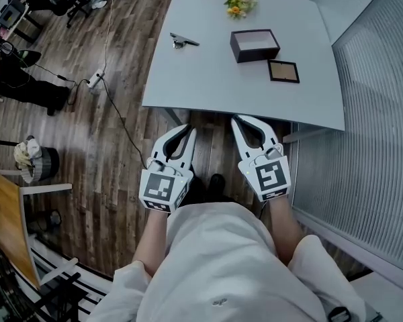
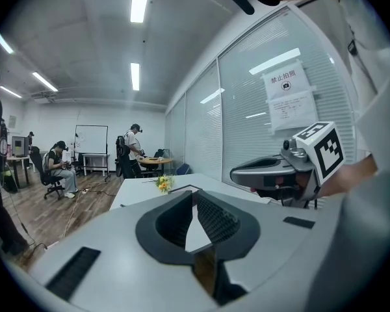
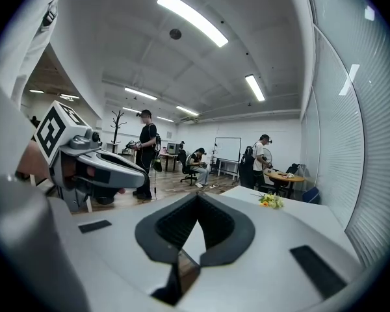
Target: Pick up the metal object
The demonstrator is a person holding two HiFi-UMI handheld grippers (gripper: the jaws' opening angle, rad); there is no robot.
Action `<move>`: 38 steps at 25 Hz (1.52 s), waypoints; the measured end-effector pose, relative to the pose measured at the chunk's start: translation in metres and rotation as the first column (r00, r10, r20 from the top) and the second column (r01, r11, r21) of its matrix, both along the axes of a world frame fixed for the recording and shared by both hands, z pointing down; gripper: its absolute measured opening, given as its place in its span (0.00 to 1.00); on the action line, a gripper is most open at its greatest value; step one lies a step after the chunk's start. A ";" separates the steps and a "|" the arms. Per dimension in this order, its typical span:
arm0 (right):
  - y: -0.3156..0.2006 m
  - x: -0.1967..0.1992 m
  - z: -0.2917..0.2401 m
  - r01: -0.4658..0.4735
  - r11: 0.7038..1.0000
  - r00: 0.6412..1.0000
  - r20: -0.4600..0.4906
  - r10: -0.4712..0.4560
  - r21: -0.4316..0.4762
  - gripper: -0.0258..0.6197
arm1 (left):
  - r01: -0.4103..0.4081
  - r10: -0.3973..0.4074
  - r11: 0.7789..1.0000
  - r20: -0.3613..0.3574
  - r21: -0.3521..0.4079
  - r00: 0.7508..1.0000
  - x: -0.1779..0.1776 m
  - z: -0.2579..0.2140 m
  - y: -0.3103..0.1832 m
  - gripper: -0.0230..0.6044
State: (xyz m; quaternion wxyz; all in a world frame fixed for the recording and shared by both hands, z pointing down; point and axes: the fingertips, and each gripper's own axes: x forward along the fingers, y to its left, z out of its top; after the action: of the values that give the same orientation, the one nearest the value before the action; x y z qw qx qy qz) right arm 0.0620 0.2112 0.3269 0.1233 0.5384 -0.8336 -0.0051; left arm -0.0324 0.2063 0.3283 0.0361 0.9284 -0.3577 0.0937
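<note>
- Barely begun: leaves the metal object (image 1: 183, 41) untouched, flat on the far-left part of the white table (image 1: 208, 89), well apart from both grippers.
- Holds the left gripper (image 1: 187, 130) and the right gripper (image 1: 244, 120) side by side at the table's near edge, pointing across it.
- Shows both pairs of jaws closed tip to tip, gripping nothing.
- Leaves nearly everything to do, judging by the layout: reaching across the tabletop, opening a pair of jaws, closing them on the object, lifting it.
- Probably favours the left gripper, as the nearer one to the object's side.
- Places a dark open box (image 1: 254, 45) to the object's right, a small frame (image 1: 283, 70) just beside that box, and a bunch of flowers (image 1: 239, 3) near the far edge.
- Finds no obstacle on the bare stretch of table between the left gripper and the object.
- Off the table: a power strip (image 1: 94, 80) with its cable on the wooden floor at left, a glass partition (image 1: 376, 106) with blinds at right, and people further back in the room, none in the way.
</note>
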 end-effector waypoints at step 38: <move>-0.096 -0.010 0.016 0.040 0.995 0.999 0.001 -0.040 -0.088 0.24 | -0.006 0.005 0.999 -0.010 -0.044 1.000 -0.006 0.019 -0.102 0.20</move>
State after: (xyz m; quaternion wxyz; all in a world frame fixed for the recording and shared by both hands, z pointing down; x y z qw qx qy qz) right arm 0.0517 0.1148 0.3428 0.1470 0.5158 -0.8435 0.0290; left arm -0.0387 0.1040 0.3477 0.0578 0.9289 -0.3528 0.0971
